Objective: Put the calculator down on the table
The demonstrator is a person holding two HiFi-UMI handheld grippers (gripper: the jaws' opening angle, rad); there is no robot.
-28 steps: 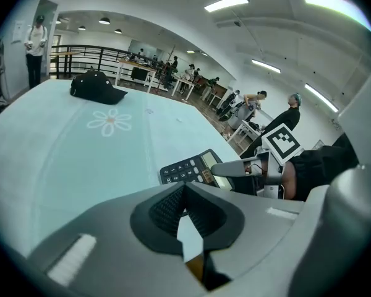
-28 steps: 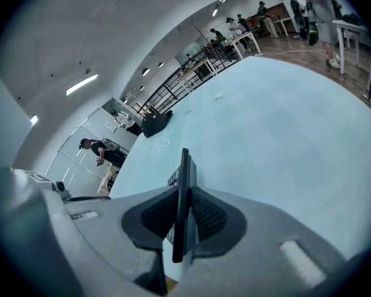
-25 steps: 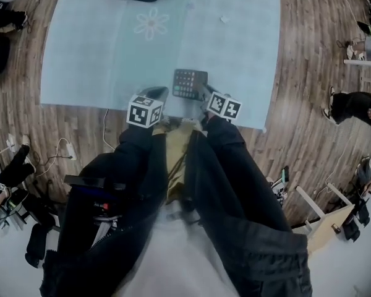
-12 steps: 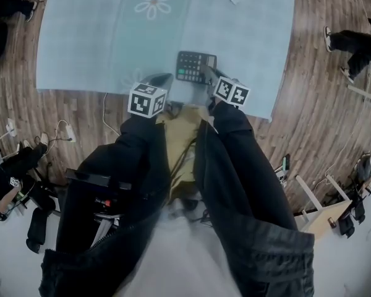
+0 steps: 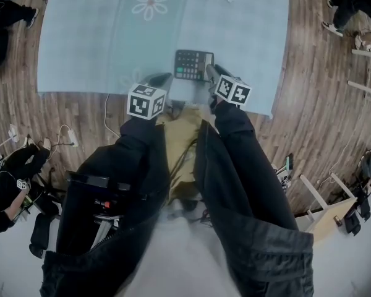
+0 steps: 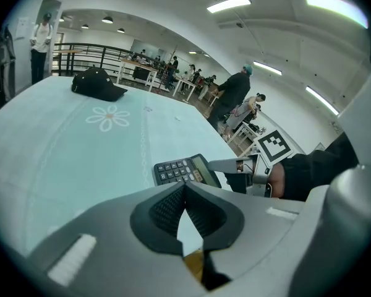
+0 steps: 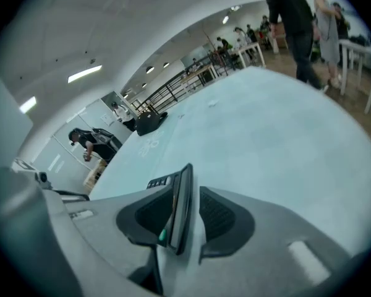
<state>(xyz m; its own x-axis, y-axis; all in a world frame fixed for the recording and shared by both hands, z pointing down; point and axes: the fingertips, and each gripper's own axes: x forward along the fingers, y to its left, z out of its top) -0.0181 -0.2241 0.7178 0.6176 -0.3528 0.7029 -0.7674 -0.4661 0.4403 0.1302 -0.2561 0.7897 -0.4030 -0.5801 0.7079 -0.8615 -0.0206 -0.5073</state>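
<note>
Between the right gripper's (image 7: 191, 193) opening jaws lies the calculator (image 7: 180, 200).

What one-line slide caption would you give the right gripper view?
Right tool opening its jaws around an edge-on dark rectangular plastic calculator, pale blue tablecloth beyond.

Bright, ceiling strip lights (image 6: 227, 4); fisheye warp w/ dark corners.

The cloth-covered table (image 5: 80, 42) carries a calculator (image 5: 193, 65) and black cap (image 6: 98, 83).
</note>
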